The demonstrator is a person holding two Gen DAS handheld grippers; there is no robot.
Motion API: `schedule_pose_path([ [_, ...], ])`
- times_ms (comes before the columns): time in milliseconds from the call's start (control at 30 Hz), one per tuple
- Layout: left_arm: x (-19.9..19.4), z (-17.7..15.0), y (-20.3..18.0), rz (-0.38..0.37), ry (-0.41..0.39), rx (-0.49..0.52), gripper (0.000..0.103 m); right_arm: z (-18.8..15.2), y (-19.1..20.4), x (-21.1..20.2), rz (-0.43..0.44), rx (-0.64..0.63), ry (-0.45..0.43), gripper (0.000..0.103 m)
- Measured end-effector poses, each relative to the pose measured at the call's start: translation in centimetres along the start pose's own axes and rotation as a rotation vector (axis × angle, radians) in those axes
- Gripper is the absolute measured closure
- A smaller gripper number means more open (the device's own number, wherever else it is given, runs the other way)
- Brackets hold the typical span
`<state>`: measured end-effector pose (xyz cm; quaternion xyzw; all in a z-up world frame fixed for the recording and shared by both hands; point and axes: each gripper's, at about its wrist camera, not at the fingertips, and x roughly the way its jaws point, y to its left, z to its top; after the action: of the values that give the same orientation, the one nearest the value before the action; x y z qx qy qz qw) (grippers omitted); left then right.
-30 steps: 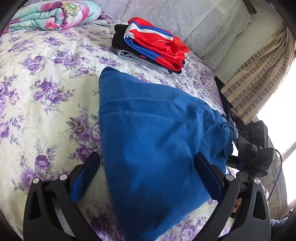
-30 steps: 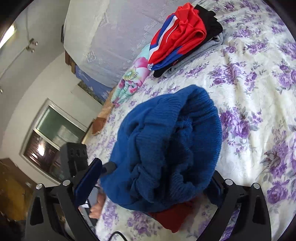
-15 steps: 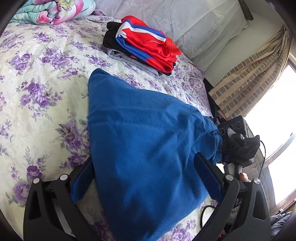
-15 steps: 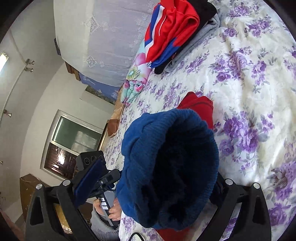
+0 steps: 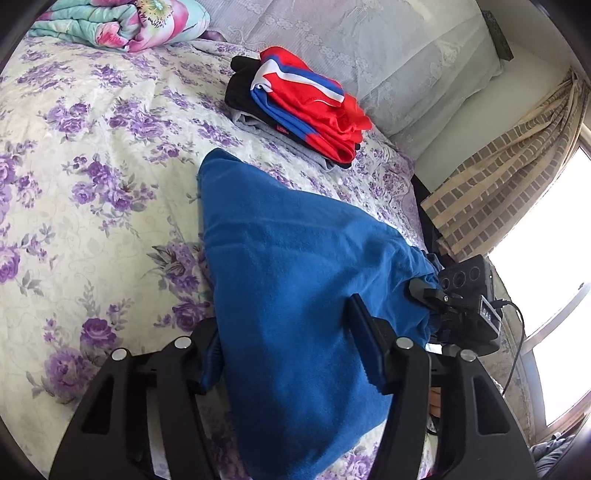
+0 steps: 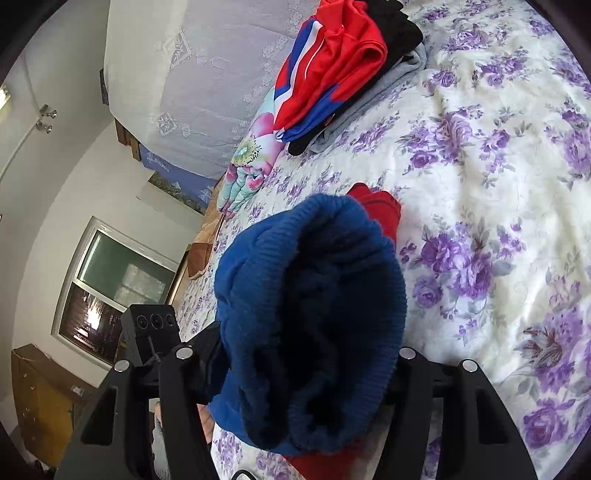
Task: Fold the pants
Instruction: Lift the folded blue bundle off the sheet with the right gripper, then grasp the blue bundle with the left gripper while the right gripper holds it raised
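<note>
Blue fleece pants lie on the flowered bedspread, one end reaching toward the folded pile. My left gripper has its jaws closing on the near end; both pads touch the fleece bunched between them. In the right wrist view my right gripper is closing too, and the ribbed blue waistband fills the gap and hides its pads. A red garment shows from under the blue cloth. Each gripper appears in the other's view: the right gripper at the pants' far right end, and the left gripper at lower left.
A folded pile of red, blue, black and grey clothes sits near the white pillows. A rolled floral quilt lies at the back left. A brick-patterned curtain and a bright window stand past the bed's right edge.
Both grippers' jaws have narrowed onto the blue pants. The waistband in the right gripper has lifted and bunched up, uncovering a red garment beneath.
</note>
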<state>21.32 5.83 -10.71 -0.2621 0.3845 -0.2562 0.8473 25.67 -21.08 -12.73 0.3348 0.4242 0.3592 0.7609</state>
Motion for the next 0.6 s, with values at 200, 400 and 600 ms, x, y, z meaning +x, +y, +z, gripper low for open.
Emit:
schedule_pose_path([
  [200, -0.8, -0.6, -1.6, 0.037, -0.039, 0.086, 0.046, -0.7, 1.7, -1.4, 0.018, -0.088, -0.062, 0.042],
  [400, -1.7, -1.2, -3.4, 0.002, -0.095, 0.185, 0.046, -1.4, 3.5, -2.6, -0.015, -0.184, -0.124, 0.043],
  [600, 0.8, -0.5, -1.9, -0.006, 0.056, 0.089, 0.043, -1.0, 1.2, -1.6, -0.070, -0.086, -0.072, 0.043],
])
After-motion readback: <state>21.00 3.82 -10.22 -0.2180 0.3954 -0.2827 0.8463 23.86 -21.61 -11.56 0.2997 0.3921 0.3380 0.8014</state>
